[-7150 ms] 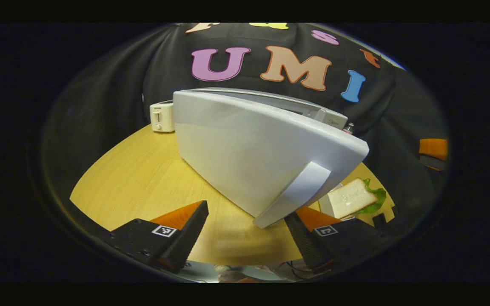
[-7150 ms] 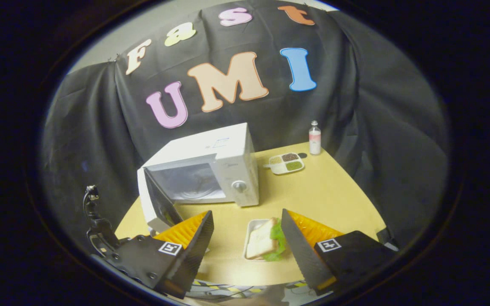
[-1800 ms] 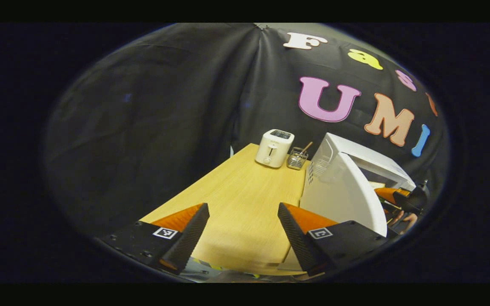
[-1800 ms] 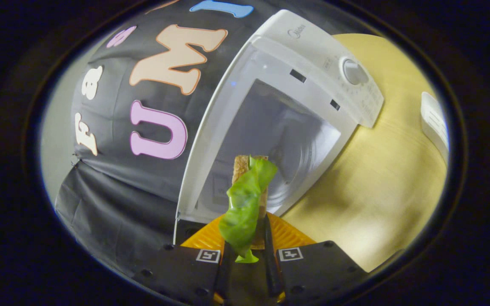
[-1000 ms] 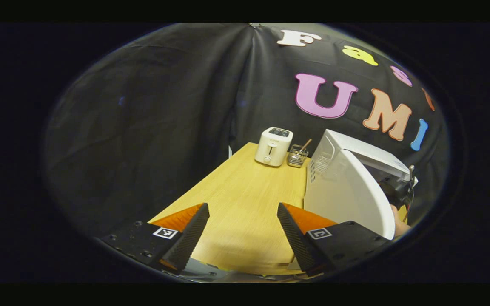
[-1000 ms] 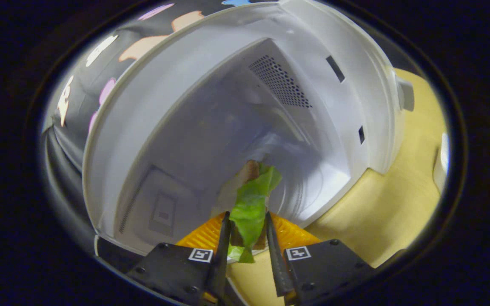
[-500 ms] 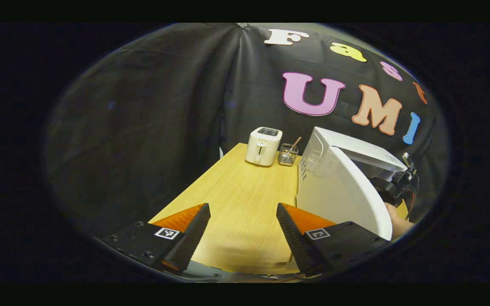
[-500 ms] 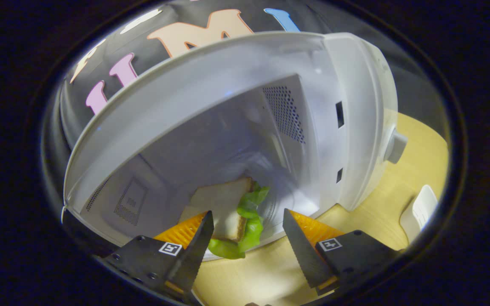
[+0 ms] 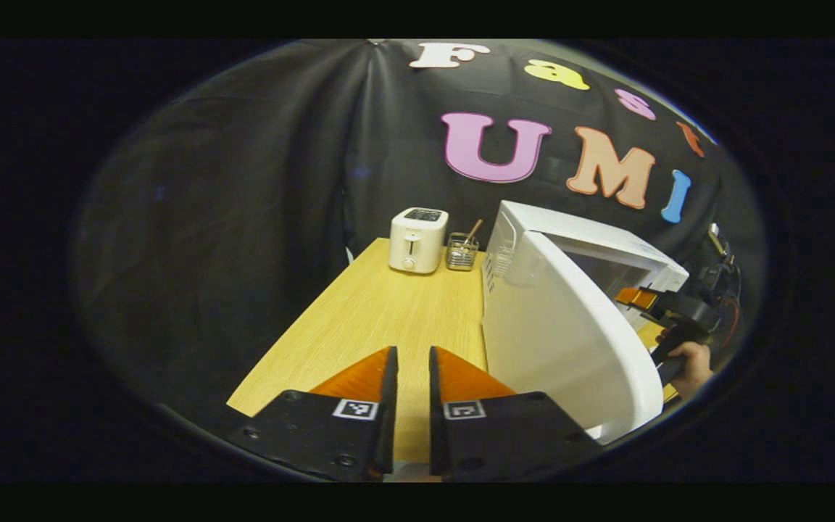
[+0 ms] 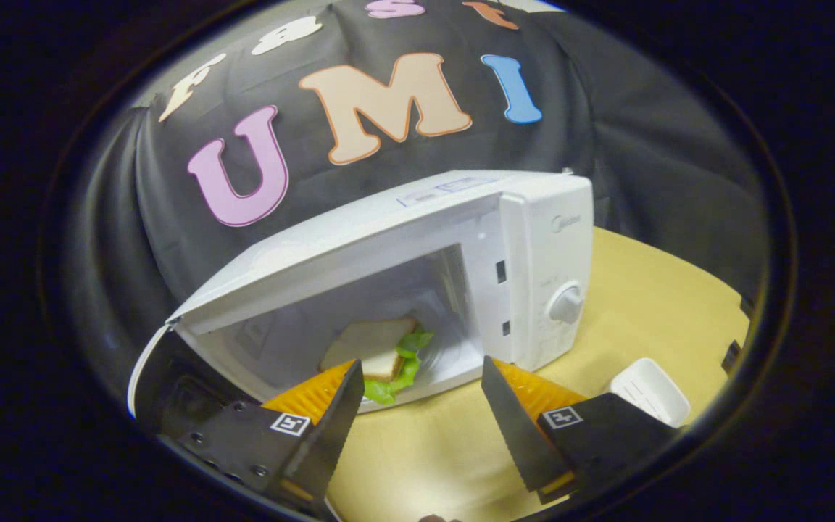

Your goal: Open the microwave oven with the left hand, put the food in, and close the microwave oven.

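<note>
The sandwich [image 10: 381,355] is seen lying inside the microwave [image 10: 533,246], whose door [image 9: 562,341] stands open. The right gripper [image 10: 417,406] is held just outside the opening with its fingers spread wide and nothing between them. The left gripper [image 9: 410,377] is held over the table [image 9: 381,312] beside the door, its fingers drawn nearly together on nothing. A toaster [image 9: 417,239] stands at the far edge
</note>
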The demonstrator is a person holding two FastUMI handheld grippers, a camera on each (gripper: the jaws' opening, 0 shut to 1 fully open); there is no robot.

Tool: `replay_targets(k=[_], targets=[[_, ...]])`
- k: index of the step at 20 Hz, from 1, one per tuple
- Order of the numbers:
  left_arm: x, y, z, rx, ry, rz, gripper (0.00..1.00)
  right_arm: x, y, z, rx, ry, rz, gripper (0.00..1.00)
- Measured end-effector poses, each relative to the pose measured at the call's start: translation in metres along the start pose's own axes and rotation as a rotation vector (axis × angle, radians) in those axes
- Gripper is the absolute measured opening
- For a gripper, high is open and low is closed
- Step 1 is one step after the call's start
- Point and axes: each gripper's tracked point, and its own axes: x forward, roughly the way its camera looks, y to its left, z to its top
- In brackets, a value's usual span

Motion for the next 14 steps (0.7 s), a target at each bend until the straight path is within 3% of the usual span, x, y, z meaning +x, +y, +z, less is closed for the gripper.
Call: replay_targets(k=[1,2,14], targets=[[0.0,-0.002,-0.001,0.011,0.001,-0.006,0.05,-0.011,-0.005,0.001,0.005,0.0,-0.003,0.99],[0.0,-0.004,-0.001,0.013,0.0,-0.014,0.0,-0.023,-0.009,0.003,0.008,-0.002,-0.007,0.99],[-0.014,-0.057,-0.011,0.118,0.01,-0.185,0.01,-0.118,-0.056,-0.028,0.013,0.027,-0.08,1.0]])
